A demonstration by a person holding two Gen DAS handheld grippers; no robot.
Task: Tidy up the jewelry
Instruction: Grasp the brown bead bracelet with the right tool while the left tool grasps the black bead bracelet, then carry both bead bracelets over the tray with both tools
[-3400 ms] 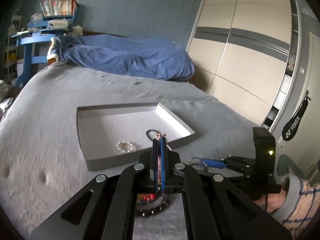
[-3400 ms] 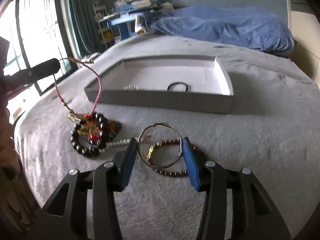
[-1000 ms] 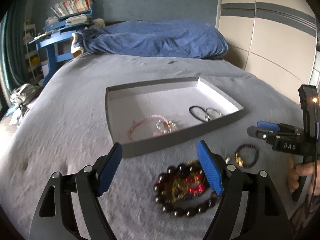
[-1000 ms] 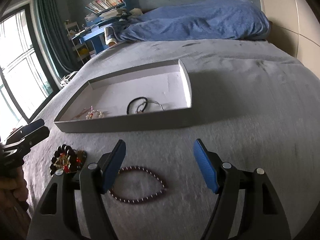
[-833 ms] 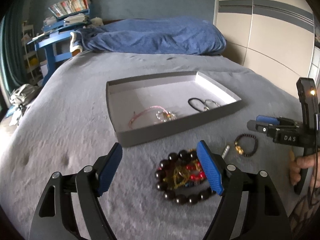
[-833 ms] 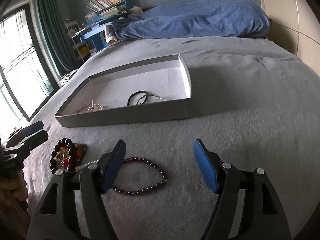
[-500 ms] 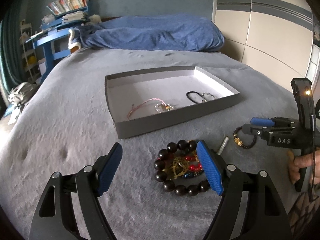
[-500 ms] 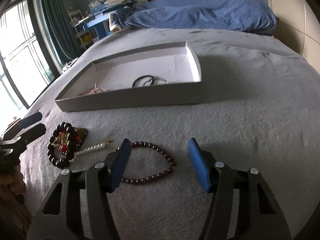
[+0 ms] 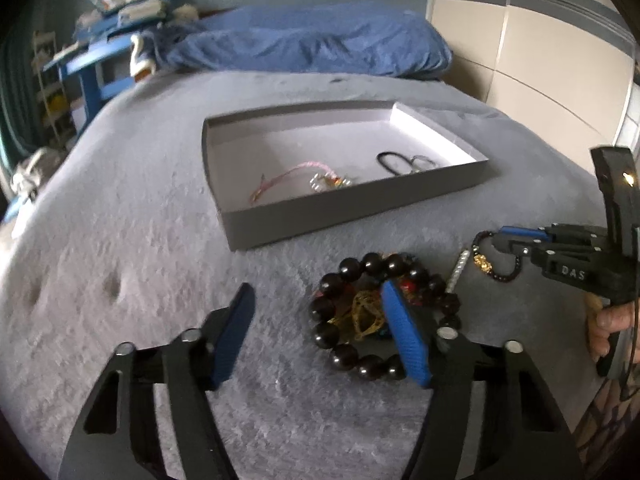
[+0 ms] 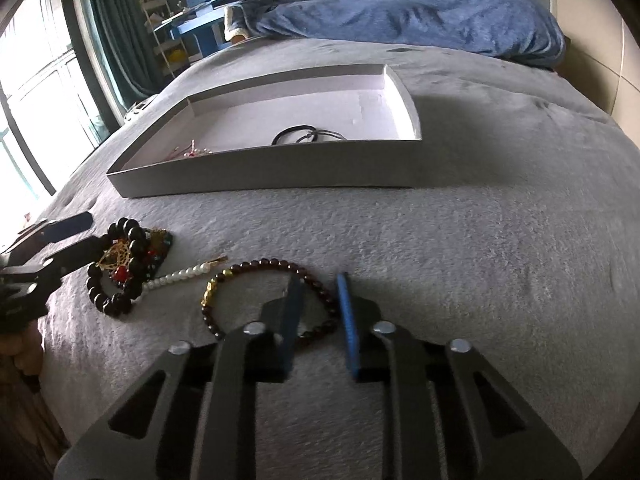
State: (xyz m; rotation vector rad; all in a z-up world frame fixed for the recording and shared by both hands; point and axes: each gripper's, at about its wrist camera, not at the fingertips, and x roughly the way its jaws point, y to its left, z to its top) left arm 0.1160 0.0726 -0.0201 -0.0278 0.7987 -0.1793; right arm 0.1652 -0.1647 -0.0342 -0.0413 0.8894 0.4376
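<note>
A grey tray lies on the bed and holds a pink cord bracelet, a black band and a thin silver ring. My left gripper is open over the left edge of a large black bead bracelet with gold and red charms. My right gripper is half closed, its fingers either side of the right end of a dark red bead bracelet with a gold charm. A pearl strand lies between the two bracelets.
The grey bedspread stretches to the right. A blue duvet lies at the head of the bed. A blue desk with books stands beyond, wardrobe doors on the right, a window on the left.
Both grippers have come down toward the bed. My right gripper has narrowed around the dark red bracelet's end. My left gripper has narrowed and shifted onto the black bead bracelet.
</note>
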